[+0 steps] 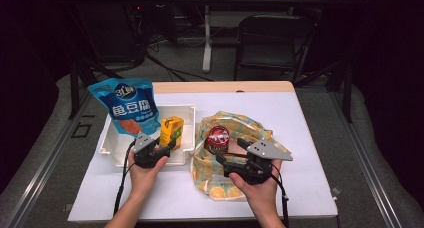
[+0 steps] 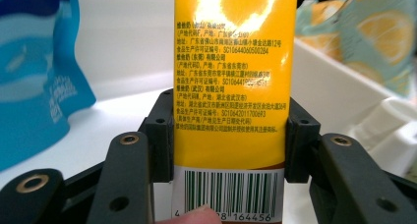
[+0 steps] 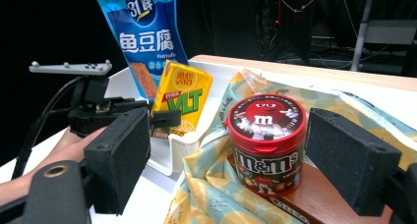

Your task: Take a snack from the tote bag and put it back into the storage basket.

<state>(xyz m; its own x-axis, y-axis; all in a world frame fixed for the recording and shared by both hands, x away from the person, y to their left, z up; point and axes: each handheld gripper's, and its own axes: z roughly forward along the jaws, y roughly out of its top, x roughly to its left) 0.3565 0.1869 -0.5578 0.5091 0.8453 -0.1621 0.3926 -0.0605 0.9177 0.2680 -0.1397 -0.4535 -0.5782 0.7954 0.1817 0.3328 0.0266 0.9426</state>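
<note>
Clamping the yellow drink carton between its two black jaws, the left gripper holds the box low on its sides, just above the barcode panel; in the left gripper view each jaw presses flat against a side of the carton. The carton stands upright in the white tray, at about 9 o'clock from the table's middle in the high view, with the blue snack pouch leaning just beside it toward 10 o'clock. A fingertip of the left hand shows at the bottom edge of the left gripper view, just under the barcode.

The right gripper sits at about 5 o'clock on the table, held by the right hand. Its jaws stand wide apart, one on either side of the red M&M's tub, touching neither side of it as far as the right gripper view shows. The tub stands upright on a brown box that lies on the lemon-print cloth, and the cloth bunches up around both. In the high view the tub lies at about 12 o'clock from the right gripper and just right of the tray's wall.

The white table top carries tray and cloth side by side, their edges touching or nearly so.
</note>
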